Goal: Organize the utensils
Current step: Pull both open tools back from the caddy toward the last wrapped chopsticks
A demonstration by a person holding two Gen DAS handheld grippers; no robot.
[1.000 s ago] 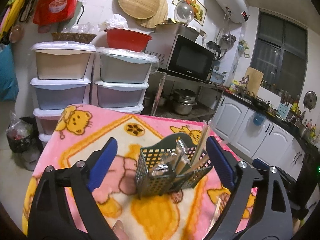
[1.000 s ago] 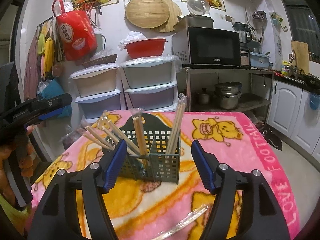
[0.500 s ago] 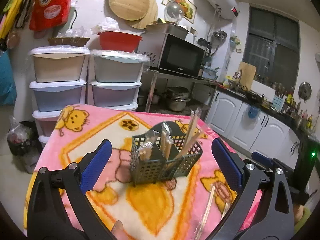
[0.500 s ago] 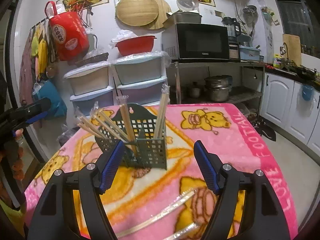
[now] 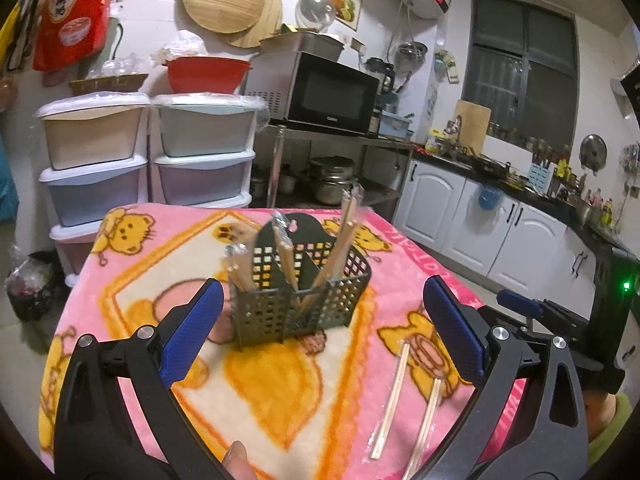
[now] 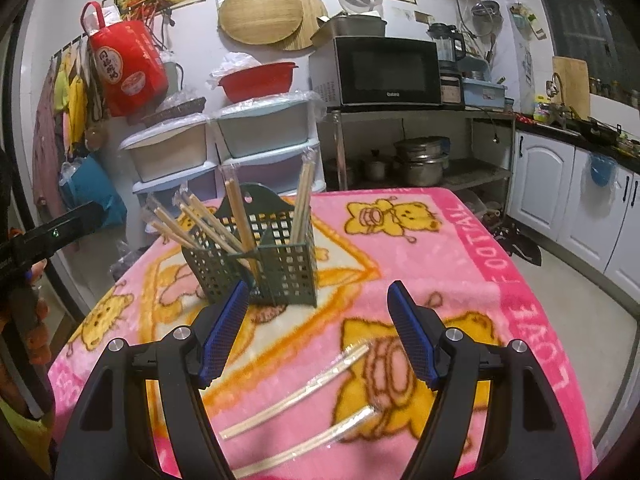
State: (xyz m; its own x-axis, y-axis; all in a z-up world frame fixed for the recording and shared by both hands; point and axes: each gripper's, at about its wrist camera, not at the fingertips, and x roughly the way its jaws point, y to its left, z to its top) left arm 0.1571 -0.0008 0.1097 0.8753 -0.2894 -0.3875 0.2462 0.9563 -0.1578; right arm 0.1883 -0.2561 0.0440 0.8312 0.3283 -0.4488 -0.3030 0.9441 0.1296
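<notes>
Dark green perforated plastic caddy [image 5: 298,298] of wrapped chopsticks mid-bench on pink bear blanket [image 6: 460,264] | I've backed off; two wrapped pairs [image 6: 296,380] now visible, unsorted | left hand-held gripper [image 5: 320,332] and right hand-held gripper [image 6: 316,336] wide open, empty | pick those next.

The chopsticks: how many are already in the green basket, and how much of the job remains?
Done: several wrapped chopstick pairs stand in the green basket; I cannot count them exactly. In hand: nothing. The left claw and the right claw are both open and empty. Left: two wrapped pairs lie flat on the pink blanket, apart from the basket, and must go in.
</notes>
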